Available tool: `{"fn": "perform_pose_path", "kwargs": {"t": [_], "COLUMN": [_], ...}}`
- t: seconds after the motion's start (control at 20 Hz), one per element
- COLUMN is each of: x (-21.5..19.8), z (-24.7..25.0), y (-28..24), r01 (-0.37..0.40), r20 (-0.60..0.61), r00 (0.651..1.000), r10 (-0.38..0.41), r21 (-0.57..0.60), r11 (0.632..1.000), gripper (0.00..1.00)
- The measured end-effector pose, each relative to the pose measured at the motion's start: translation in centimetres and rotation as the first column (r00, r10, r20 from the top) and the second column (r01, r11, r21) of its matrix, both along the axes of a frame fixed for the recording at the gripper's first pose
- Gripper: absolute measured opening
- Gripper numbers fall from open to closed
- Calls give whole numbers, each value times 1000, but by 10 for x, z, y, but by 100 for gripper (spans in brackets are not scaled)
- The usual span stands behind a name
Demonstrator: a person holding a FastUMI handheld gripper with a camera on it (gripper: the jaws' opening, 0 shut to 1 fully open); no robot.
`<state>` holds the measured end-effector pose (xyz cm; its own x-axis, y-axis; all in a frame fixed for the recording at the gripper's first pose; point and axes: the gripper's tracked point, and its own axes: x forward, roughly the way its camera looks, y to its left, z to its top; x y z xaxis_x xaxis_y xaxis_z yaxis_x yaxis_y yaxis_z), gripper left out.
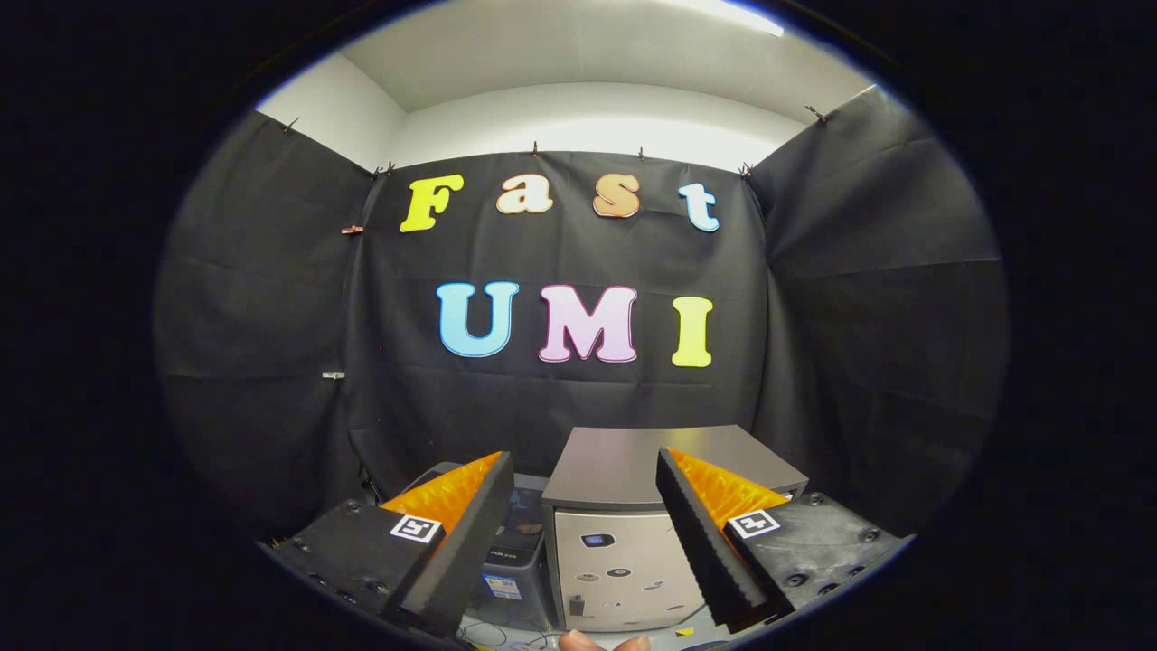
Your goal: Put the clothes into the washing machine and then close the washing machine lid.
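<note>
Grey washing machine (624, 561) stood beyond my gripper (583, 551), lid (669, 466) down, fingers spread and empty; blind reaching risked striking its front.

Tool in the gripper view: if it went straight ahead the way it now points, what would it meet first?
Probably the grey box-shaped appliance ahead. The tool is open, holding nothing, and the box's front shows in the gap between its fingers. Nothing seems to lie in between, though depth is hard to judge here.
</note>
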<state>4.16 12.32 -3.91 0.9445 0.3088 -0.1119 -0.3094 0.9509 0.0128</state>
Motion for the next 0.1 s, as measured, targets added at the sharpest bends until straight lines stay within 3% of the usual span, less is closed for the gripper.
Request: {"fn": "perform_pose_path", "kwargs": {"t": [0.1], "x": [0], "z": [-1], "y": [1], "r01": [-3], "r20": [-3], "r00": [1000], "r10": [3], "r21": [2], "r11": [1000], "gripper": [99]}}
